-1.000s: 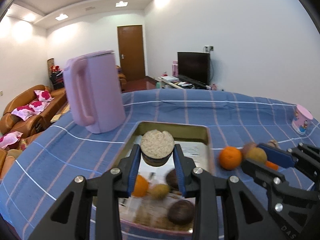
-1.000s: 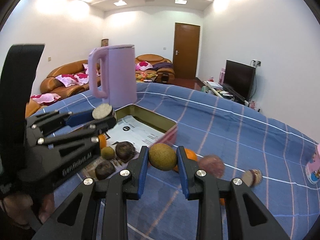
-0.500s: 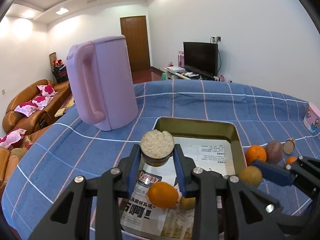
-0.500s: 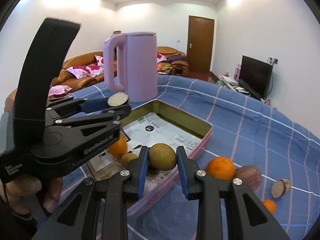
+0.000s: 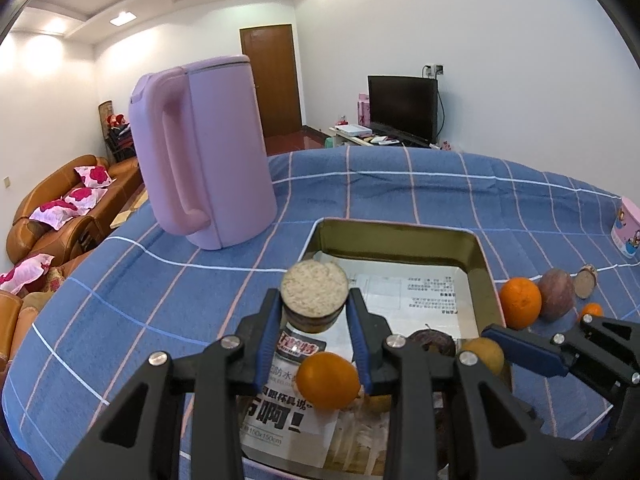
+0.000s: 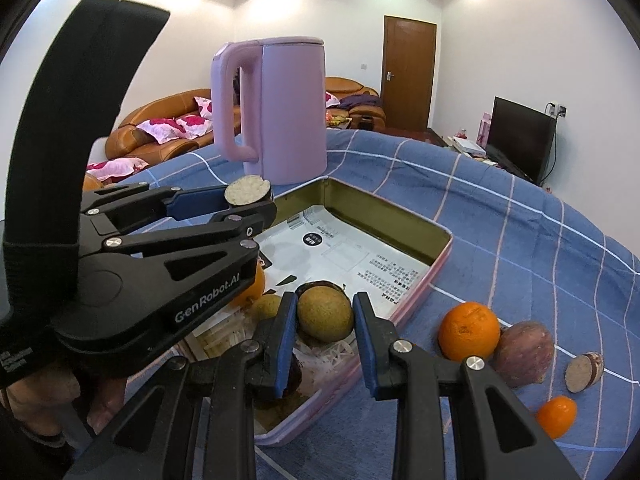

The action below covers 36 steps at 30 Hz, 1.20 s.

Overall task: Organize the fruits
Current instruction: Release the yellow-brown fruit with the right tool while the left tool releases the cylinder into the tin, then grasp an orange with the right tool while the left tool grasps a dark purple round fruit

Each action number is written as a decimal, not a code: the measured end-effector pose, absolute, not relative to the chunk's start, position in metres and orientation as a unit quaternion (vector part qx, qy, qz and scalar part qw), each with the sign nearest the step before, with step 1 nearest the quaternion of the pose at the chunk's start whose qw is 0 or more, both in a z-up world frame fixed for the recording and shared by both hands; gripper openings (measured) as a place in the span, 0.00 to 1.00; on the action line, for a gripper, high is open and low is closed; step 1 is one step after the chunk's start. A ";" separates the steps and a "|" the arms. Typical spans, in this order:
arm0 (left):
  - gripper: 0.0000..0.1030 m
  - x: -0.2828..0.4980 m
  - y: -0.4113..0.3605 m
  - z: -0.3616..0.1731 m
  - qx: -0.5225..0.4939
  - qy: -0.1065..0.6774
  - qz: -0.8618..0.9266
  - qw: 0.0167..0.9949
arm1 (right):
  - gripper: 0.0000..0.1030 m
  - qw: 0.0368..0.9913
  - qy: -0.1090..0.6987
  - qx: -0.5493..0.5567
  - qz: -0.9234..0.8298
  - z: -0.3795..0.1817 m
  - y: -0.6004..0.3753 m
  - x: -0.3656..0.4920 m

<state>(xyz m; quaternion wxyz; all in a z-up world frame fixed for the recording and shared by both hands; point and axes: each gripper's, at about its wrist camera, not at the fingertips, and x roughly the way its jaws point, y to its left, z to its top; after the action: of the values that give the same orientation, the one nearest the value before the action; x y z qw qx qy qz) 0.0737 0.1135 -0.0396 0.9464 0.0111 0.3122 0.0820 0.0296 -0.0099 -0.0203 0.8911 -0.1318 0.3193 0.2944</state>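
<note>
Clamping a stubby cylindrical chunk with a pale grainy cut face and dark skin (image 5: 314, 295), the left gripper (image 5: 314, 344) hung over the near left part of the rectangular pink metal tray (image 5: 482, 264), its blue pads tight against the chunk's sides. The right gripper (image 6: 325, 340) was over the tray's near right edge with a round, dull yellow-green fruit (image 6: 325, 314) between its pads; they looked slightly parted, so I couldn't tell if it was really gripped. Paper with print lined the tray, and a glossy orange (image 5: 328, 380) plus a dark purple wrinkly fruit (image 5: 434, 342) sat inside. On the blue checked tablecloth (image 5: 400, 188), just right of the tray, lay another orange (image 6: 469, 331) touching a smooth purple oval fruit (image 6: 522, 354). A tall matte lilac plastic kettle (image 5: 204, 152) stood beyond the tray's far left corner.
</note>
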 end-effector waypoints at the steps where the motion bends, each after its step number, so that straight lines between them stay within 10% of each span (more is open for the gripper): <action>1: 0.34 0.074 0.114 -0.041 0.010 0.313 0.083 0.946 | 0.30 0.891 0.321 -0.132 0.294 -0.021 -0.010 0.031; 22: 0.36 0.070 0.116 -0.048 0.006 0.322 0.085 0.943 | 0.37 0.889 0.322 -0.117 0.305 -0.022 -0.011 0.031; 25: 0.47 0.066 0.114 -0.044 0.009 0.316 0.083 0.945 | 0.48 0.890 0.317 -0.117 0.306 -0.020 -0.011 0.028; 28: 0.78 0.057 0.112 -0.036 0.005 0.300 0.085 0.950 | 0.49 0.893 0.315 -0.115 0.301 -0.017 -0.012 0.026; 36: 0.80 0.042 0.091 -0.018 0.014 0.275 0.065 0.959 | 0.52 0.908 0.299 -0.108 0.271 -0.003 -0.045 0.015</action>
<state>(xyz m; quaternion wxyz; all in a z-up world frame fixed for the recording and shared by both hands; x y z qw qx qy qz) 0.0421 0.0910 -0.0176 0.9592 0.0138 0.2748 0.0655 0.0148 -0.0450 -0.0032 0.9084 -0.1081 0.2994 0.2711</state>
